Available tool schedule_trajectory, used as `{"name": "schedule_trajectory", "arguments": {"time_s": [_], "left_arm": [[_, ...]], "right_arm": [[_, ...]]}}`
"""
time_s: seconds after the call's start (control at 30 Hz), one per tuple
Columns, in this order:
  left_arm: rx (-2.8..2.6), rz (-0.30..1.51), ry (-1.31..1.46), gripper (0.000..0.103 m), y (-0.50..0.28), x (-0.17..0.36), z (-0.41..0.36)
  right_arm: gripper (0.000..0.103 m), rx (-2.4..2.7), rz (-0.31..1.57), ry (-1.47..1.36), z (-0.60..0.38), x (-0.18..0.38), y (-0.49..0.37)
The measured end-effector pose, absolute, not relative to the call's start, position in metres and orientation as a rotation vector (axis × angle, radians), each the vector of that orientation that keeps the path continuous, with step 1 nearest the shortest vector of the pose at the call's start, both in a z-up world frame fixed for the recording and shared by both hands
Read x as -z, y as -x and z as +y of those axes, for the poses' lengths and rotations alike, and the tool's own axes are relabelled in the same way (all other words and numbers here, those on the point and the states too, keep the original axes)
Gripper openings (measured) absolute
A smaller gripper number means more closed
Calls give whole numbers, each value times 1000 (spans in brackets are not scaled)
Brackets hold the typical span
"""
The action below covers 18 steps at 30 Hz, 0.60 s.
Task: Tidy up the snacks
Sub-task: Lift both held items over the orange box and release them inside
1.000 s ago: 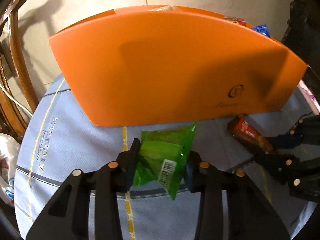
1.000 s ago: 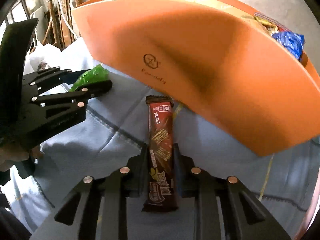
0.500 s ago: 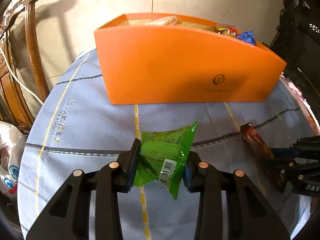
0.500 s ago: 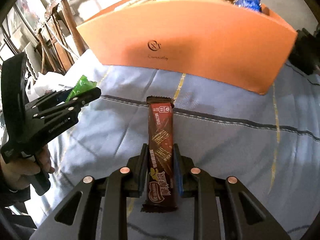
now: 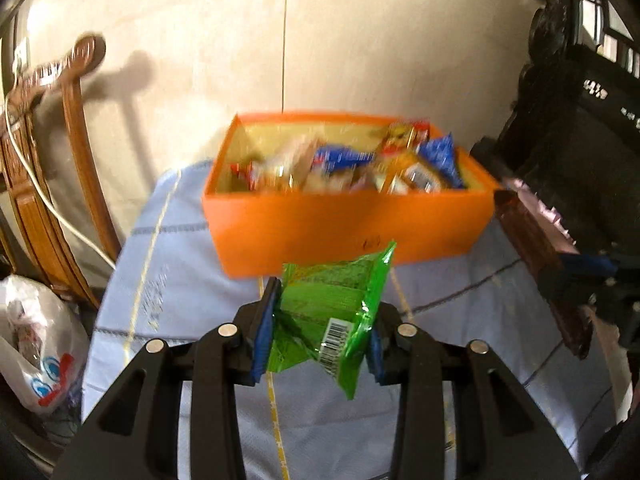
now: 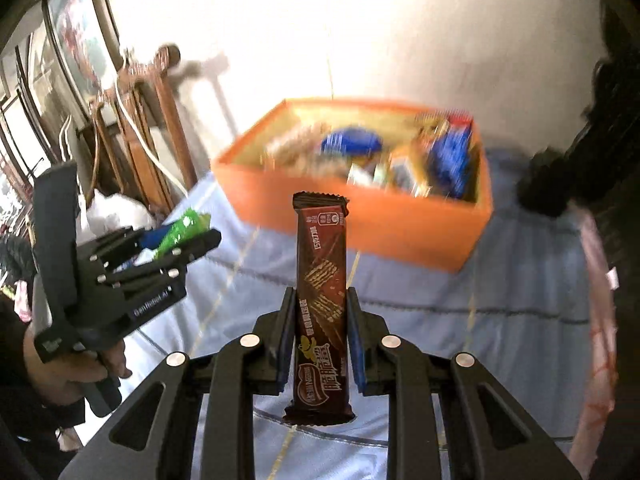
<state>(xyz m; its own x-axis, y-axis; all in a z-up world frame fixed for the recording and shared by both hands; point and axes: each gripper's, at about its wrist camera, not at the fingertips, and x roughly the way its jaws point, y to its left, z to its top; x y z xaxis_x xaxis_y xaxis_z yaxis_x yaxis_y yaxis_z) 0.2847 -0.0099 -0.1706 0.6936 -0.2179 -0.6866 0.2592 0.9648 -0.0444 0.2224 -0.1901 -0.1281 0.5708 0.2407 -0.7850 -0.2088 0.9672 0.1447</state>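
Note:
My left gripper [image 5: 320, 312] is shut on a green snack packet [image 5: 332, 308] with a barcode, held in the air above the blue tablecloth [image 5: 168, 280]. Beyond it stands the orange box [image 5: 344, 228], its open top showing several wrapped snacks. My right gripper [image 6: 320, 316] is shut on a long brown chocolate wafer bar [image 6: 323, 292], which sticks up in front of the orange box [image 6: 372, 228]. In the right wrist view the left gripper [image 6: 188, 240] shows at the left with the green packet [image 6: 182, 228]. The right gripper and its bar [image 5: 536, 240] show at the right edge of the left wrist view.
A wooden chair [image 5: 60, 152] with a white cable stands left of the table, and a white plastic bag [image 5: 36, 352] lies below it. Dark carved furniture [image 5: 580, 128] rises at the right. A pale tiled floor [image 5: 320, 40] lies behind the box.
Both grippers have risen with their snacks and pulled back from the box. The box's front wall filled the views before; now its open top and contents show.

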Motion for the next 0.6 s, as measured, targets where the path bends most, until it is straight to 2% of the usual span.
{"name": "schedule_trajectory", "arguments": {"time_s": [0.3,0.6], "left_arm": [[298,622,-68,37,-282,82,-17],[306,519,-61,37,-291,17,-21]], "right_arm": [[24,-192,769,-20,-198,38,-221],[24,-163,654,8,-201,-21,-222]]}}
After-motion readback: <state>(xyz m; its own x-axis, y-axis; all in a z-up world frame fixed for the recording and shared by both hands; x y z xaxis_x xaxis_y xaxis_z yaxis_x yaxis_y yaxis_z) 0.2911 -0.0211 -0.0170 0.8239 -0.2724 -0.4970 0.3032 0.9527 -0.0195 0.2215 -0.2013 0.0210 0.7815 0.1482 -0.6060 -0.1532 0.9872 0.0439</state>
